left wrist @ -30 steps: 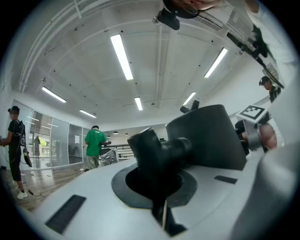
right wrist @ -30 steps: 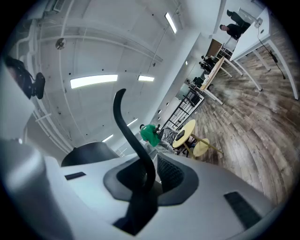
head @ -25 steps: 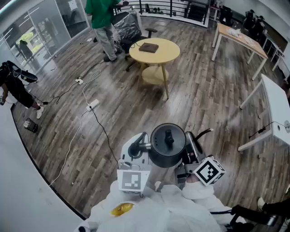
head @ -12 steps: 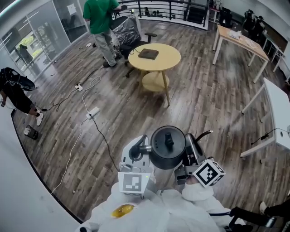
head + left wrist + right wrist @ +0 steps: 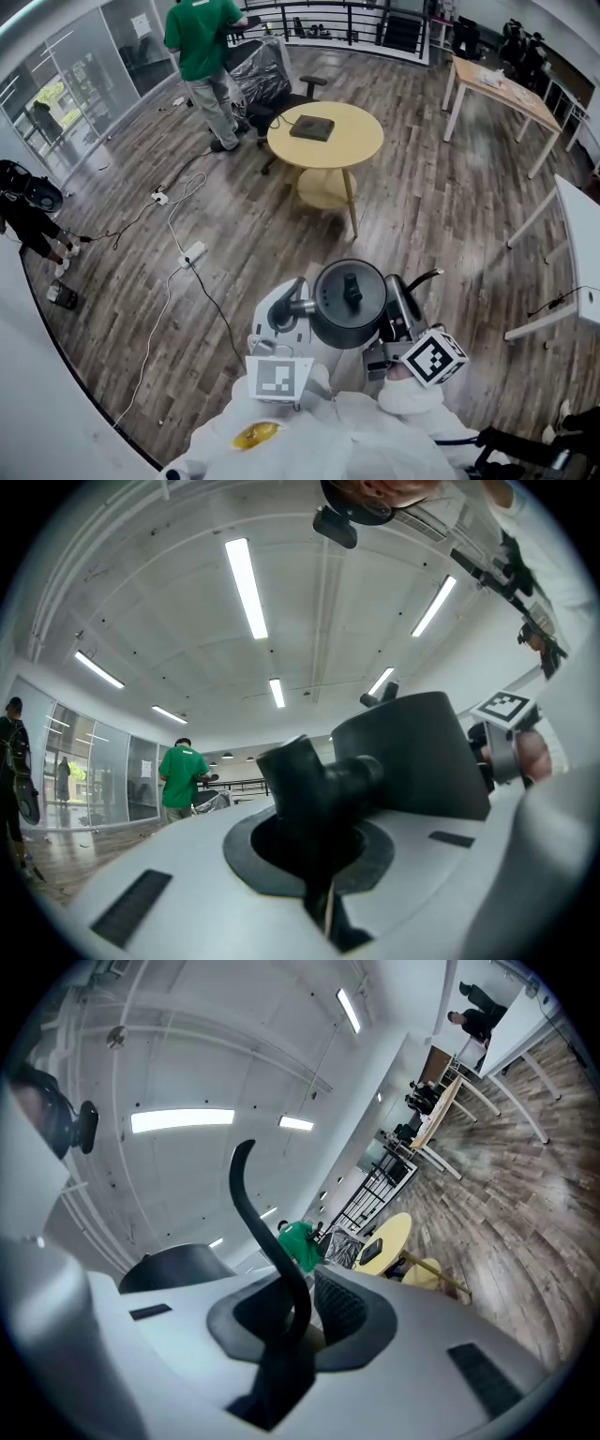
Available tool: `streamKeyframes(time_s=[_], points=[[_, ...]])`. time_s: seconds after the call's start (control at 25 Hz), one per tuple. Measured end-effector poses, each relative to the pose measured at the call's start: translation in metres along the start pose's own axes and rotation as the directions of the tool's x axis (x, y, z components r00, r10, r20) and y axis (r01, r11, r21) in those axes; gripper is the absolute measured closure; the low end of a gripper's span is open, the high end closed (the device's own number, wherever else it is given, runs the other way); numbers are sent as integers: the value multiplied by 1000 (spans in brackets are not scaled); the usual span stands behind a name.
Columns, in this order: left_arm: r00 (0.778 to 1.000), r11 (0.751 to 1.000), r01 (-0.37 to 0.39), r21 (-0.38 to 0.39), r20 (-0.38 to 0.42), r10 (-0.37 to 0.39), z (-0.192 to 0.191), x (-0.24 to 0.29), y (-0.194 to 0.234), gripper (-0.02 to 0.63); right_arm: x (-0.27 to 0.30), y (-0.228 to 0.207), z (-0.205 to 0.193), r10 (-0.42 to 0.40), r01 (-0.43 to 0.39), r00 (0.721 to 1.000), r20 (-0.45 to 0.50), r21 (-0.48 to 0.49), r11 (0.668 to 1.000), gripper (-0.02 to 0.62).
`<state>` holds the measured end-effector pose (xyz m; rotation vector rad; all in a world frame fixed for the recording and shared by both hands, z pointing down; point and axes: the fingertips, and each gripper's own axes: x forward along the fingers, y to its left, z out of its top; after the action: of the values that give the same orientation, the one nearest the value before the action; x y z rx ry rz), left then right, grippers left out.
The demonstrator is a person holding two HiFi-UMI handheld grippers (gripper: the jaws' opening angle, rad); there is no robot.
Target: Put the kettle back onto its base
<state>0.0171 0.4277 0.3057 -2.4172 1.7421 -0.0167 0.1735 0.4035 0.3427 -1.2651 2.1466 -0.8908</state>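
A black kettle (image 5: 349, 302) with a knobbed lid hangs above the wooden floor, carried between both grippers. My left gripper (image 5: 284, 317) is shut on its stubby spout (image 5: 323, 785) at the kettle's left side. On the right side, my right gripper (image 5: 396, 323) is shut on the thin curved handle (image 5: 267, 1241). The kettle body (image 5: 417, 757) also shows behind the spout in the left gripper view. A flat dark square base (image 5: 311, 127) lies on the round yellow table (image 5: 347, 145), farther ahead.
A person in a green shirt (image 5: 202, 42) stands beside a black office chair (image 5: 267, 70) behind the round table. Cables and a power strip (image 5: 192, 253) trail over the floor at the left. Long tables stand at the right (image 5: 497, 80).
The whole view has moved forward: the round table and floor have come nearer. Both grippers and the kettle keep the same grip and pose between them.
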Motion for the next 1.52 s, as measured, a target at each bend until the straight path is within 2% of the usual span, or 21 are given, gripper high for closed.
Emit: streamKeyframes(time_s=[0.32, 0.84, 1.52], points=[[1000, 1000, 13, 21, 16, -13, -2, 64, 67, 606, 93, 2, 1, -3, 3, 1000, 13, 5, 1000, 531], [1000, 1000, -15, -14, 5, 15, -35, 170, 121, 606, 213, -40, 15, -4, 4, 1000, -23, -10, 1000, 531], [999, 999, -41, -35, -4, 41, -58, 393, 166, 606, 412, -132, 104, 27, -29, 998, -58, -24, 999, 531]])
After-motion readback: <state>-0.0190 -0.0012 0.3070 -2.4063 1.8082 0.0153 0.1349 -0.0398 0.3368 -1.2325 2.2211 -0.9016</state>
